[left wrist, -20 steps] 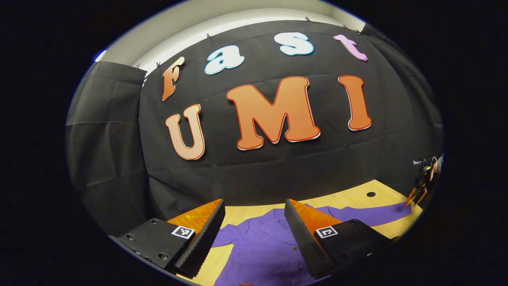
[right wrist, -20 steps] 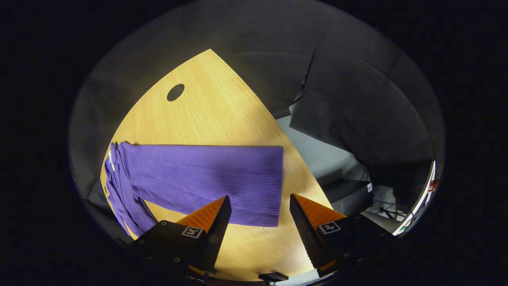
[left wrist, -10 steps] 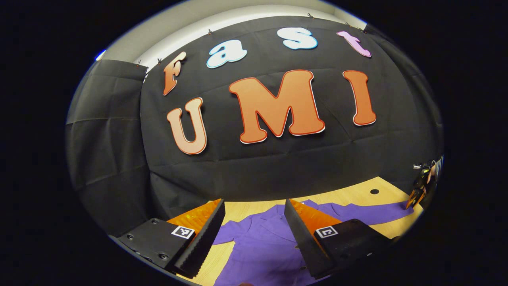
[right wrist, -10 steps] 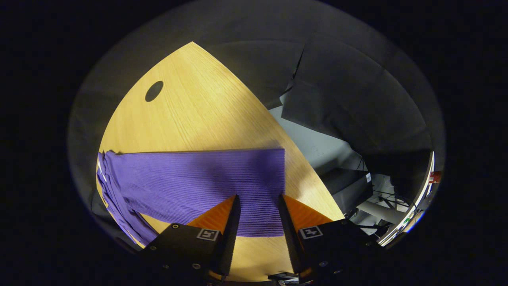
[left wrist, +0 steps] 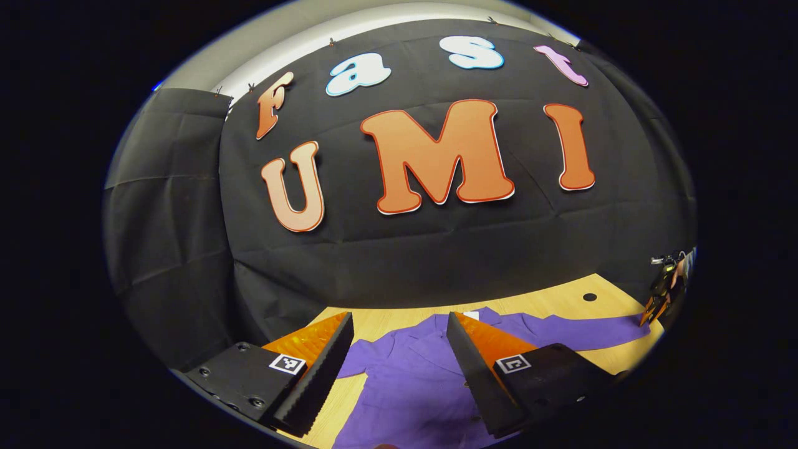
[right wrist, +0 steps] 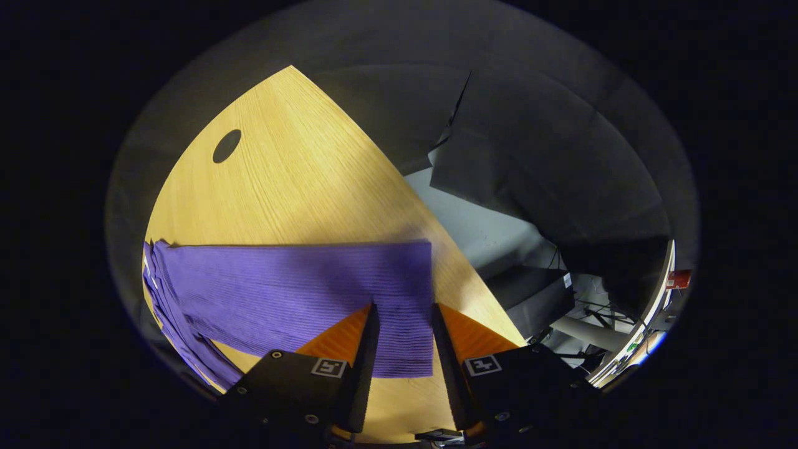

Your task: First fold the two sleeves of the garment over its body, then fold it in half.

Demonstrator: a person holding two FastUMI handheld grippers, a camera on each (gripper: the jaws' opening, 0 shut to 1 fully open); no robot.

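Purple garment (left wrist: 405, 386) lies flat on the wooden table (right wrist: 299, 181).

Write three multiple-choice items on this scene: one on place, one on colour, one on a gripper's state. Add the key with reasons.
1. Where does the sleeve lie?
A. Spread flat on the table
B. Folded over the garment's body
C. Hanging off the edge

2. What colour is the garment?
A. Green
B. Purple
C. White

3. How does the left gripper stand?
A. Shut on the collar
B. Shut on nothing
C. Open above the garment

Key: 1 A, it stretches out on bare wood; 2 B, purple in both views; 3 C, a wide gap between its fingers shows cloth below.
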